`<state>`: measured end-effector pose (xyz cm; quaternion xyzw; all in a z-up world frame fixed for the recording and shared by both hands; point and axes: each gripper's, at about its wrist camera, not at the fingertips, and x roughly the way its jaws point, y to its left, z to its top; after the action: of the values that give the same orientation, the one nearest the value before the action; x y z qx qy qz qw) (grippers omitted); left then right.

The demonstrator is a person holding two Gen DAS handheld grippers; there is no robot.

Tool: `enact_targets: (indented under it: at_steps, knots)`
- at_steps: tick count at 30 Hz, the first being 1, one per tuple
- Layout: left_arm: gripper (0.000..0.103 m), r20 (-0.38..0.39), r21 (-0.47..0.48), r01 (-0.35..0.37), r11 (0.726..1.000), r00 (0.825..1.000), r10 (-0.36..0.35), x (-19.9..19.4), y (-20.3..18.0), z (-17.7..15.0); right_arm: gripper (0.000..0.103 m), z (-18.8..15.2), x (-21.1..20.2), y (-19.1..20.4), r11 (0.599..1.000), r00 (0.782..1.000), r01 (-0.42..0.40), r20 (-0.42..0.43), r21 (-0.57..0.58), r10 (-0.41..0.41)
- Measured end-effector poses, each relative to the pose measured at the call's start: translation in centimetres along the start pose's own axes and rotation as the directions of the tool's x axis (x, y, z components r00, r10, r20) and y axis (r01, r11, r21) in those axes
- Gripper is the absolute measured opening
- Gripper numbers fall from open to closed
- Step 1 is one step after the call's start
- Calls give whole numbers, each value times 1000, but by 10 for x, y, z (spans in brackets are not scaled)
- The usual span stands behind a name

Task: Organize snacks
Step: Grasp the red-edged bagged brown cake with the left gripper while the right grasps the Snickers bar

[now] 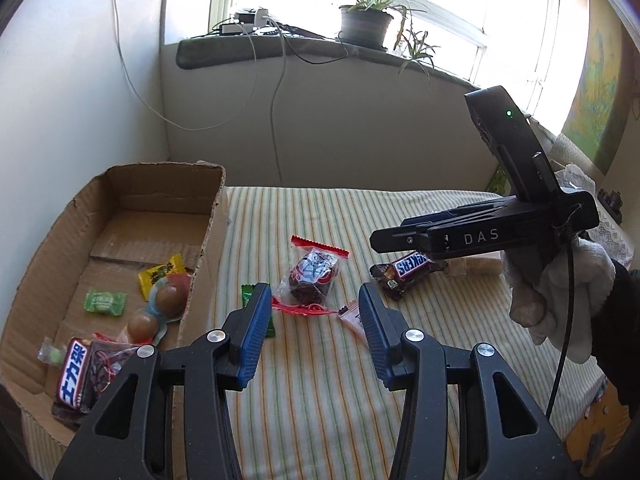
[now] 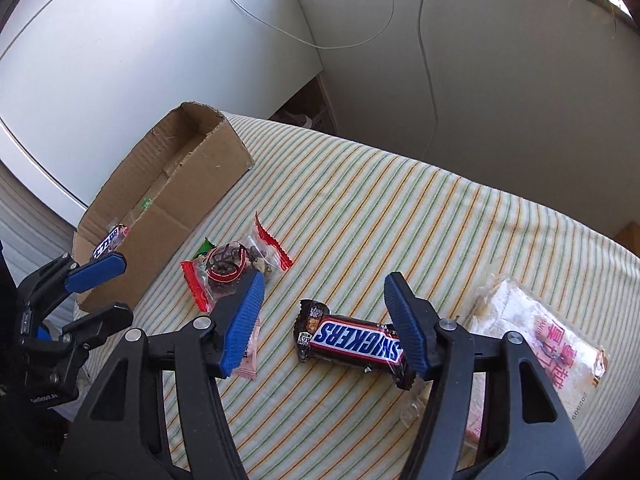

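Observation:
A cardboard box [image 1: 208,240] at the left holds several snacks, among them a Snickers bar [image 1: 74,376] and a green candy [image 1: 105,302]. On the striped cloth lie a clear red-edged packet of dark sweets [image 1: 314,276] [image 2: 230,266], a Snickers bar [image 1: 408,270] [image 2: 356,340], a small pink packet [image 1: 352,318] [image 2: 250,360] and a green candy [image 1: 250,300]. My left gripper [image 1: 316,316] is open and empty, just short of the red-edged packet. My right gripper [image 2: 324,316] is open and empty above the Snickers bar; it also shows in the left wrist view [image 1: 440,236].
A large white pastry packet [image 2: 540,332] lies right of the Snickers bar. The cloth covers a table [image 2: 400,200] against a wall. Cables hang down the wall. A potted plant [image 1: 366,20] stands on the windowsill.

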<state>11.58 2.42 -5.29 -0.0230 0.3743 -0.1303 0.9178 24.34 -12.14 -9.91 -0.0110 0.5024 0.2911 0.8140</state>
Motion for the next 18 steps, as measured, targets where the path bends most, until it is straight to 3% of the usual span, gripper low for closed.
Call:
enact_targets:
  at_steps: [4,18]
  knots:
    - [44,-18,11,3,1000,1000,-3,12,-6,4,65,4,17,-8,996,996,-69,-51,49,72]
    - [44,-53,35,-3,999,999,5,37,-14,6,65,-2,23,2,999,986,-14,-163,36,19]
